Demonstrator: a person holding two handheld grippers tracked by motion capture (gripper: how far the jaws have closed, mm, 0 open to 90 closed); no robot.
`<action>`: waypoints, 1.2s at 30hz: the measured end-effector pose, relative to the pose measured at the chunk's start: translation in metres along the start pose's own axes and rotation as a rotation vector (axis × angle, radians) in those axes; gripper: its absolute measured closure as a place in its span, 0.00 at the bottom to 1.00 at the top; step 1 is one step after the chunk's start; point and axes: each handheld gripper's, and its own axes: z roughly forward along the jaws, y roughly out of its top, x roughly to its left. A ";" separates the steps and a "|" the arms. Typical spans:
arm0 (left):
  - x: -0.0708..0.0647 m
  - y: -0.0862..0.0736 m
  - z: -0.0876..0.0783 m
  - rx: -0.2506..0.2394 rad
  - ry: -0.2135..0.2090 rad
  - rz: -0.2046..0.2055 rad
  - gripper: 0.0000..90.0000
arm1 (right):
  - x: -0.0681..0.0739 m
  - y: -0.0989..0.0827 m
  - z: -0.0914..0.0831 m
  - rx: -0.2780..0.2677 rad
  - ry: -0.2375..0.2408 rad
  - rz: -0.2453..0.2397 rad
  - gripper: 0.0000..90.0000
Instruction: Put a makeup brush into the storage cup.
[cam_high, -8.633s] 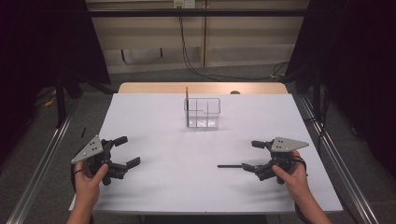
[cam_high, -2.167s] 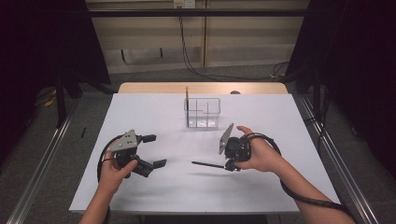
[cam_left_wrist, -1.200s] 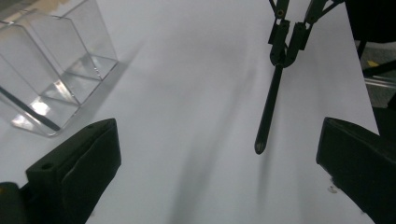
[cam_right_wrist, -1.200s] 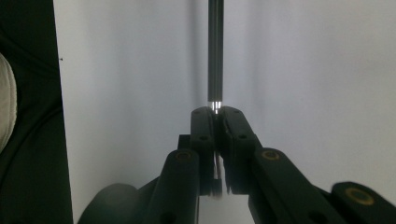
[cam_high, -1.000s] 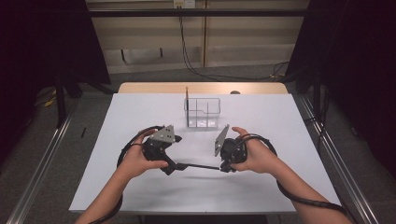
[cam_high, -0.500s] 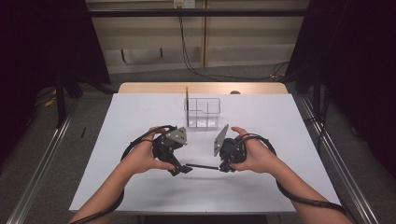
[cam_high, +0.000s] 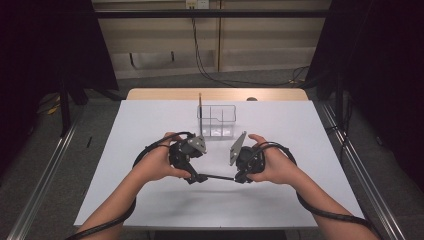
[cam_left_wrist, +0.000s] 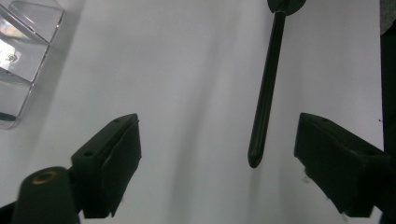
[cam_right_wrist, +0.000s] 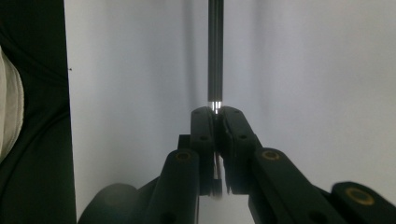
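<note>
1. High view, the setting: a white table top stands on a grey floor, with dark curtains at both sides and a pale wall with hanging cables behind. A bare wooden strip shows at the table's far edge. A clear plastic organizer sits on the far middle of the table, with a thin stick upright at its left corner.

2. High view, the work: the right gripper and the left gripper face each other near the table's middle, in front of the organizer. A thin black rod runs level between them, above the sheet.

3. Left gripper view: the jaws are parted wide. The rod comes in from the top, and its blunt free tip ends between the two jaws, nearer the right one, touching neither. A corner of the organizer shows at upper left. The jaws have just been closing a little, with the rod's tip between them but ungripped.

4. Right gripper view: the jaws are clenched on the rod, which runs straight away from them over the white table.

5. Against the oldest frame: both grippers then rested far apart near the table's side edges; now they meet at the middle. The rod was at the right gripper then too. The organizer has kept its place.
</note>
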 end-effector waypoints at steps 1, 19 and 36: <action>0.000 0.001 0.000 0.003 -0.002 0.002 0.21 | 0.000 0.000 -0.001 -0.002 0.000 0.003 0.94; -0.006 0.008 0.013 0.069 -0.038 0.095 0.57 | 0.000 0.001 -0.002 0.015 -0.007 0.002 0.94; -0.014 0.009 0.020 0.106 -0.095 0.138 0.91 | -0.002 0.004 -0.005 -0.024 -0.008 -0.027 0.94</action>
